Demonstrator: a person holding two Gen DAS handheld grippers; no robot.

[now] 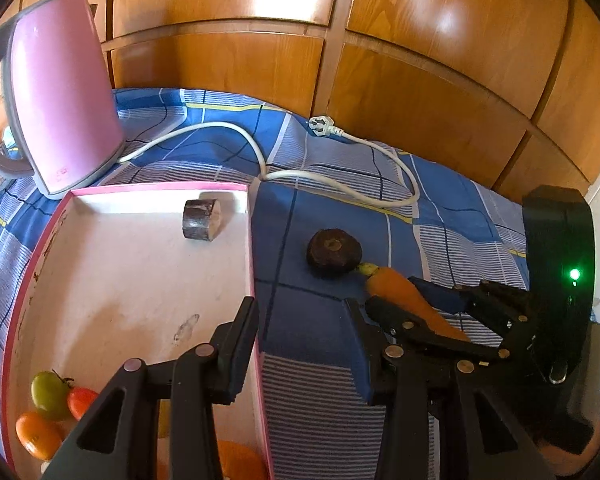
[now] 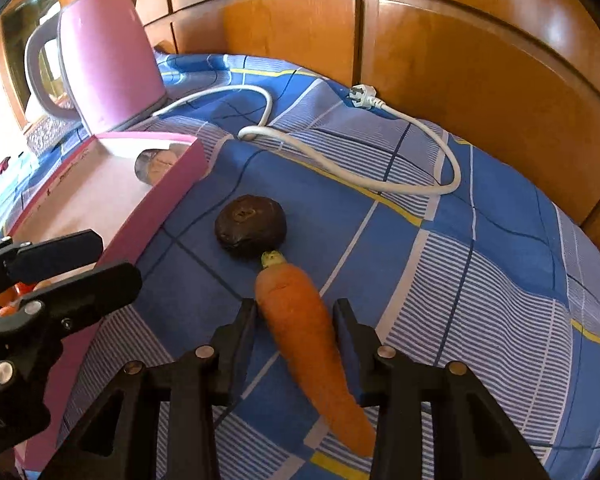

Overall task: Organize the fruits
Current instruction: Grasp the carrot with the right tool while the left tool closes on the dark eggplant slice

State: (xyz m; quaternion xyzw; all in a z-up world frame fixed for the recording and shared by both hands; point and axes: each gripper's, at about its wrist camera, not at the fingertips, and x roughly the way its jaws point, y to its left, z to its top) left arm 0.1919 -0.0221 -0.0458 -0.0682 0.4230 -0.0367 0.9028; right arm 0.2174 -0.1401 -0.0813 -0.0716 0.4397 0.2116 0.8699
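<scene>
The carrot (image 2: 300, 320) lies on the blue checked cloth (image 2: 460, 264), its green stub touching a dark round fruit (image 2: 251, 225), beside the pink-rimmed tray (image 1: 256, 264). The right gripper (image 2: 294, 314) straddles the carrot's thick shoulder, jaws opening, with a gap visible on one side; it has no grip. The left gripper (image 1: 302, 312) hangs empty over the tray edge, jaws apart. Judgement: the carrot is firm, light, smooth and tapered; the thick upper body is the soundest hold.

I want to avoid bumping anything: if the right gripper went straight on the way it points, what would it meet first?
Most likely the carrot, already lying between the right gripper's spread fingers, on the blue checked cloth. The dark round fruit sits just beyond the carrot's stem end.
</scene>
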